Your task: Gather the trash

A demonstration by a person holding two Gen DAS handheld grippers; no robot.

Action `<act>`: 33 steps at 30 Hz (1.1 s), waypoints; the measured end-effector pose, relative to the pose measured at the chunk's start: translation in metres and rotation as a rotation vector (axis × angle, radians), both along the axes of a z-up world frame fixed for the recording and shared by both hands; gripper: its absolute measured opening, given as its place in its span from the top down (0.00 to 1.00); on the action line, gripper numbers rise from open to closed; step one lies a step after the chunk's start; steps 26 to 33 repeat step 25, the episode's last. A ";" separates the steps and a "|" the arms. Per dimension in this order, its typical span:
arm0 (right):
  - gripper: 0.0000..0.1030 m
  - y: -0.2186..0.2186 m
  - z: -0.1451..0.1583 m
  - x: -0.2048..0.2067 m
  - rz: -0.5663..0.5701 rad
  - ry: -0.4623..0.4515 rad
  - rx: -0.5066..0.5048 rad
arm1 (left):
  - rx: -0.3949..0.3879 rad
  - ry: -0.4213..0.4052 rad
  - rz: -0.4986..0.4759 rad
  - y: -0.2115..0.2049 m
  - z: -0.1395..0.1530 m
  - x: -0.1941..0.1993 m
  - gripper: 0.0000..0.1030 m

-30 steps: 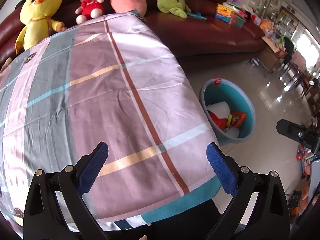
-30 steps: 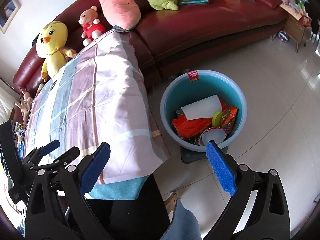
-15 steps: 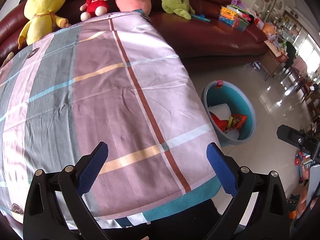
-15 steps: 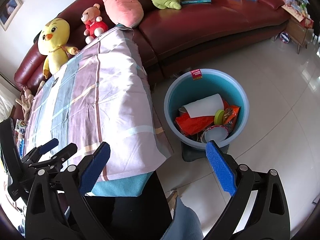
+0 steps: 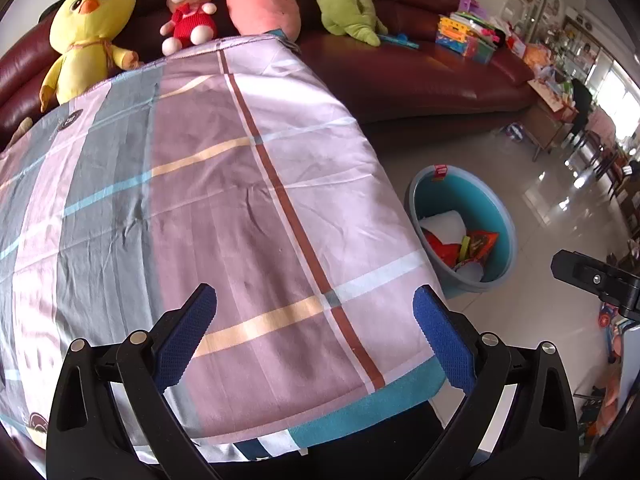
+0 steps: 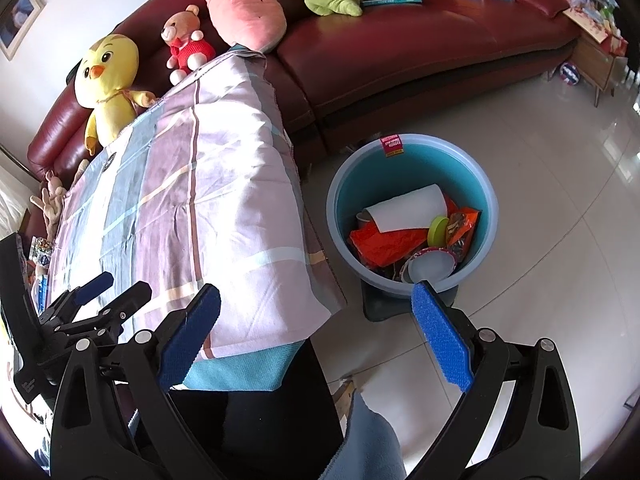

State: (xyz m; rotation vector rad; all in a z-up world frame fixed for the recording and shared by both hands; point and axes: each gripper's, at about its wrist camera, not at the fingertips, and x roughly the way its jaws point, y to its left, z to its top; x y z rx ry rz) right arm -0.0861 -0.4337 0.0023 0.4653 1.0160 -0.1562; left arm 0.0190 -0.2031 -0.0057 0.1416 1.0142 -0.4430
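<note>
Sofa: dark red, along the far side; plush toys and a stack of colourful toys on its seat
Counter: draped in a checked cloth in pink, grey and teal, filling the left and centre of the left wrist view; no loose trash visible anywhere on the cloth
Floor: pale glossy tile, right of the counter; bare around the bin as far as can be seen
Bin: blue round tub on the floor just right of the counter's near corner, on a dark base
Trash: already inside the bin, namely a white paper roll, orange wrappers, a green lid, a paper cup or bowl
Left hand-held gripper: released, blue pads wide apart, nothing between them, hovering over the counter's near edge
Right hand-held gripper: released as well, empty, aimed at the gap between counter corner and bin
Step in hand: seemingly the tail end, or a scan for leftovers, since everything recognisable as trash sits in the bin
Next move: likely a sweep of both cameras over the counter's left part and the floor for any missed piece; failing that, nothing left to pick
Hidden or unclear: counter's left edge cut off; clutter at the far left in the right wrist view too small to identify; bottom of the bin covered by the upper items; dark clothing blocks the floor below the counter's near edge
</note>
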 end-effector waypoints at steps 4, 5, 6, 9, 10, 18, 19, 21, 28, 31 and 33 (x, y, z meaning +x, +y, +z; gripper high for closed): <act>0.10 -0.001 -0.002 -0.001 -0.004 0.002 -0.006 | 0.000 -0.005 -0.006 -0.001 0.000 -0.001 0.04; 0.10 -0.001 -0.002 -0.001 -0.004 0.003 -0.008 | 0.003 -0.007 -0.006 -0.001 -0.001 -0.001 0.04; 0.10 -0.001 -0.002 -0.001 -0.005 0.003 -0.011 | 0.006 -0.006 -0.007 -0.002 -0.001 -0.001 0.04; 0.10 -0.003 -0.004 0.000 -0.008 0.004 -0.012 | 0.006 0.000 -0.007 -0.003 -0.002 -0.002 0.04; 0.10 -0.003 -0.005 0.000 -0.009 0.004 -0.013 | 0.007 0.003 -0.008 -0.003 -0.003 -0.002 0.04; 0.10 -0.006 -0.009 0.000 -0.021 0.007 -0.035 | 0.026 0.015 -0.012 -0.006 -0.007 -0.002 0.04; 0.10 -0.006 -0.010 0.000 -0.025 0.009 -0.040 | 0.027 0.016 -0.006 -0.006 -0.007 -0.002 0.04; 0.10 -0.006 -0.010 0.000 -0.028 0.011 -0.042 | 0.029 0.019 -0.002 -0.005 -0.009 0.000 0.04; 0.10 -0.009 -0.012 0.000 -0.037 0.014 -0.043 | 0.034 0.026 0.002 -0.004 -0.011 0.001 0.04; 0.10 -0.009 -0.012 0.000 -0.037 0.014 -0.043 | 0.034 0.026 0.002 -0.004 -0.011 0.001 0.04; 0.10 -0.009 -0.012 0.000 -0.037 0.014 -0.043 | 0.034 0.026 0.002 -0.004 -0.011 0.001 0.04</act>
